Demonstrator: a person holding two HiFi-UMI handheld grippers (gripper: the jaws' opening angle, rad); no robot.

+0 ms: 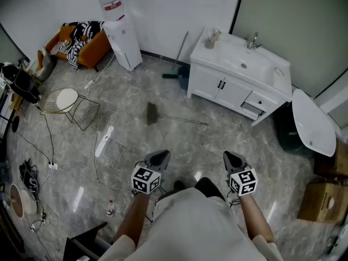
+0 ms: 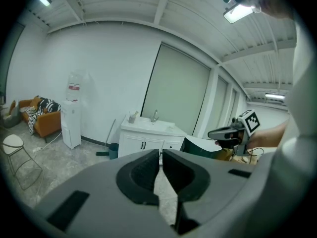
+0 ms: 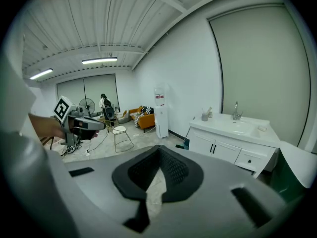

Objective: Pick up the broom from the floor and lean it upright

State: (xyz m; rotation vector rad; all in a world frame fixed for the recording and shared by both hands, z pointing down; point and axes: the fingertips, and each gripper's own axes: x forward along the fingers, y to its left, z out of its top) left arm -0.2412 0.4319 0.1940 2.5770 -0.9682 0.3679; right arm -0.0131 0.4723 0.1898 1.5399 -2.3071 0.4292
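The broom (image 1: 155, 115) lies flat on the grey marble floor in the head view, dark head at the left and thin handle running right to about (image 1: 204, 124). My left gripper (image 1: 159, 159) and right gripper (image 1: 234, 160) are held side by side in front of the person's body, well short of the broom and apart from it. Both are shut with nothing between the jaws. In the left gripper view the left gripper (image 2: 161, 155) points toward the vanity, with the right gripper (image 2: 227, 132) at the right. The right gripper (image 3: 159, 150) is shut in its own view. The gripper bodies hide the floor broom in both gripper views.
A white vanity with a sink (image 1: 239, 75) stands behind the broom. A second broom with a green dustpan (image 1: 178, 67) leans against the wall beside it. A water dispenser (image 1: 120, 37), an orange sofa (image 1: 81, 48), a wire stool (image 1: 68, 99), floor cables, a power strip (image 1: 103, 141), a bottle (image 1: 110, 208) and cardboard boxes (image 1: 325, 200) ring the room.
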